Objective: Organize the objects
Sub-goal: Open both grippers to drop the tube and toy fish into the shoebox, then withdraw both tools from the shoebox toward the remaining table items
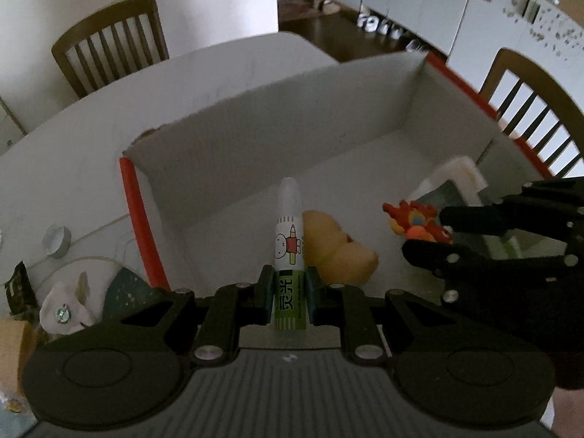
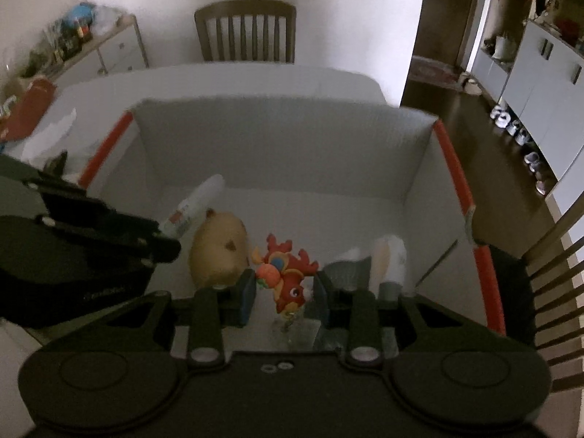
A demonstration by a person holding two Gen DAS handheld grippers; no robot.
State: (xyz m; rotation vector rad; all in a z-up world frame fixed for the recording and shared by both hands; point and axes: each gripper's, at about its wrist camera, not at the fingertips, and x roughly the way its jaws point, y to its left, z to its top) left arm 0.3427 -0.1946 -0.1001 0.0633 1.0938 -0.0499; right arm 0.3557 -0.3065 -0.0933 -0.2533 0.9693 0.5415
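One white-and-green glue stick, cartoon rabbit label, translucent cap

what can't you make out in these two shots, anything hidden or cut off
- Left wrist view: the glue stick's base, hidden by the left gripper.
- Right wrist view: whether the right gripper pinches the red dragon toy; pads look apart.
- Both views: what the white and grey items in the box are; blurred, partly blocked.
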